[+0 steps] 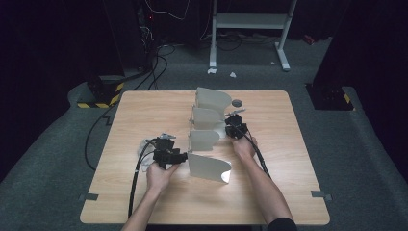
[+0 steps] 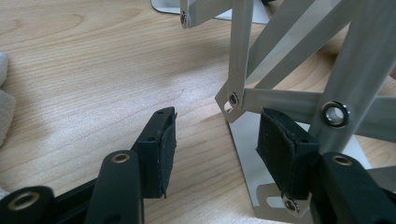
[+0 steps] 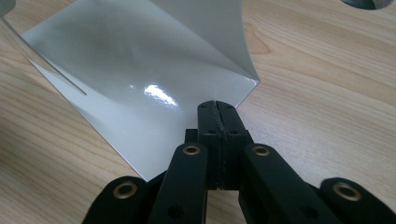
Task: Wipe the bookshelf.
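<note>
A grey metal folding rack (image 1: 208, 139) stands mid-table, its several upright plates set in a row from front to back. My left gripper (image 1: 177, 157) is at the left of the nearest plate (image 1: 208, 166), held in a hand. Its jaws are open in the left gripper view (image 2: 215, 140), with the corner of the plate's base (image 2: 243, 140) and the crossed link bars (image 2: 280, 98) between and beyond them, untouched. My right gripper (image 1: 229, 123) is at the rack's right side. In the right gripper view its jaws are shut (image 3: 218, 112), tips over the corner of a shiny plate (image 3: 140, 84), with nothing between them.
A round hole (image 1: 236, 102) is cut in the wooden table (image 1: 144, 110) behind the rack. A pale soft thing (image 2: 4, 107) lies at the left edge of the left gripper view. Beyond the table are floor cables (image 1: 159, 62) and a white stand (image 1: 250, 21).
</note>
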The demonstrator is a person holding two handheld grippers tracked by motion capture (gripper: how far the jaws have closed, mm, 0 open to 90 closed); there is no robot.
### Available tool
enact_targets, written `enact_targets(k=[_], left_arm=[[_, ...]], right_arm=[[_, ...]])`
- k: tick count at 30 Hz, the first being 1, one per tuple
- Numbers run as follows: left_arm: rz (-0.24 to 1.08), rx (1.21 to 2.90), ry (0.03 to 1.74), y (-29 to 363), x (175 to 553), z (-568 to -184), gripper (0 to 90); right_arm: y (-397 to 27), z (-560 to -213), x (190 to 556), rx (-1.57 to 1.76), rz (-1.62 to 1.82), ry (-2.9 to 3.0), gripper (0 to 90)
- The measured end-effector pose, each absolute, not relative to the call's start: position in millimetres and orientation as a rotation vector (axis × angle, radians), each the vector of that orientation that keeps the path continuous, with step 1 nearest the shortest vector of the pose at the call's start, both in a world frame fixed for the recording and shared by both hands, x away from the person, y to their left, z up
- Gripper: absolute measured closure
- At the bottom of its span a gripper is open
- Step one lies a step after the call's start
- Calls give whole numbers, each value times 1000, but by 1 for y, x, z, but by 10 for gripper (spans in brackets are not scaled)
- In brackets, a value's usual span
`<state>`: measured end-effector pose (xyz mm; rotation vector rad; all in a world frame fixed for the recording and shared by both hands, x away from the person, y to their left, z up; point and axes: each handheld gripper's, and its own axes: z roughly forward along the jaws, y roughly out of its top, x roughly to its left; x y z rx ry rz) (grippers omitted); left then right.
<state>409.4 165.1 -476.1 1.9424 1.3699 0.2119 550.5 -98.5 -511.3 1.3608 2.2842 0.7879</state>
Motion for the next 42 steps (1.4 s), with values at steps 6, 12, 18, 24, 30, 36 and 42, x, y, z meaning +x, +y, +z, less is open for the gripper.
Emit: enact_targets(k=[6, 12, 18, 24, 30, 36, 42], left_arm=[[205, 1925, 1378, 164, 408, -478, 466], [187, 1932, 1358, 162, 407, -479, 439], [203, 1945, 1365, 157, 406, -483, 445], [210, 1947, 1369, 151, 404, -486, 463], [209, 1959, 1368, 144, 404, -489, 462], [185, 1964, 1375, 135, 408, -492, 464], [191, 1984, 1357, 130, 409, -493, 444]], right_arm=[[-103, -509, 546, 1394, 823, 2323, 803], [-125, -503, 504, 1374, 931, 2350, 758], [-142, -514, 461, 1357, 973, 2362, 738], [-147, -517, 435, 1322, 1007, 2365, 681], [-144, -517, 434, 1288, 989, 2365, 671], [-147, -518, 438, 1294, 994, 2347, 650], [-153, -521, 440, 1225, 967, 2311, 588]])
